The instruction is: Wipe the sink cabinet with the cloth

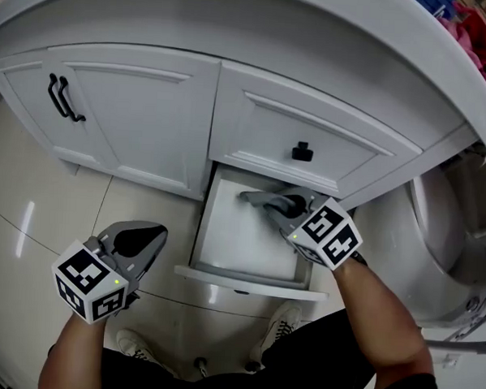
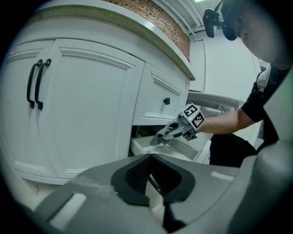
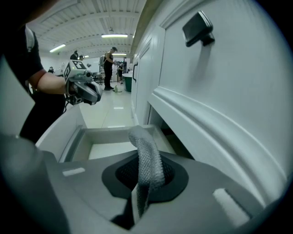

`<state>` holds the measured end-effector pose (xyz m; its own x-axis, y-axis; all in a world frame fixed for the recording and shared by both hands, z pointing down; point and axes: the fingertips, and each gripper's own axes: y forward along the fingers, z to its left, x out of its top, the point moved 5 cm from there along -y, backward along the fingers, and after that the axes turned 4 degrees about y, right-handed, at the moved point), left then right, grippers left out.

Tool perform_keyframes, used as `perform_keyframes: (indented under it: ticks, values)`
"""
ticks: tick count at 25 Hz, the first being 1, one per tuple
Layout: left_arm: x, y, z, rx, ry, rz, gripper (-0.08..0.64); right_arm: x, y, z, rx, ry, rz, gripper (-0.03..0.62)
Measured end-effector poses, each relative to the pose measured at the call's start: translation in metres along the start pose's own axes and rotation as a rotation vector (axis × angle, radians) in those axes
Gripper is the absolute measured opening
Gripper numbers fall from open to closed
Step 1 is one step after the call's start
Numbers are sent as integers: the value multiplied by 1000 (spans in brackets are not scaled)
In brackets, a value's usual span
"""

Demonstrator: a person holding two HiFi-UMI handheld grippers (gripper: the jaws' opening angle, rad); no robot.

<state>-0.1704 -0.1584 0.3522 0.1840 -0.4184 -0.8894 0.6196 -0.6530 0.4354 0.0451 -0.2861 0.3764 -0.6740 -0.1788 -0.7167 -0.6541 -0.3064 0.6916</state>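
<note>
The right claw (image 1: 280, 208) is pinching the cloth (image 3: 145, 160) in the drawer (image 1: 247, 278) and should be rubbing the corners slowly, while the left claw (image 1: 143, 243) at 8 o'clock is hanging shut.

Foreground: my left tool (image 2: 153, 178), jaws together, nothing between them. Behind: white cabinet (image 2: 87, 114), two black door handles (image 2: 35, 84), one black drawer knob (image 2: 166, 101). Bottom drawer (image 2: 145, 147) open; my right tool (image 2: 165, 134) above it, gripping a grey cloth (image 2: 155, 140).
</note>
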Motion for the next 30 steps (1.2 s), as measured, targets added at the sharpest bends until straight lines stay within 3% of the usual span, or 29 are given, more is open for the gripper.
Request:
perform_keyframes:
  ticks: [4,11,16,23,26,30]
  values:
    - [-4,-4,-8,-15,4,17,2,-19,-15,3,-23,-80,86,25]
    - [-5,-7,-3,9,-27,-12,2,-35,-44,-18,-38,87,53,25]
    - [0,-8,1,-13,-82,-54,2,-47,-59,-21,-46,130,52,25]
    - [8,6,-2,-43,-57,-75,2,-64,-69,-27,-61,195,51,25]
    - [12,11,-4,-41,-21,-70,2,-44,-70,-17,-1,180,-29,25]
    - [17,14,-6,-17,22,-59,2,1,-53,28,185,23,-136,25]
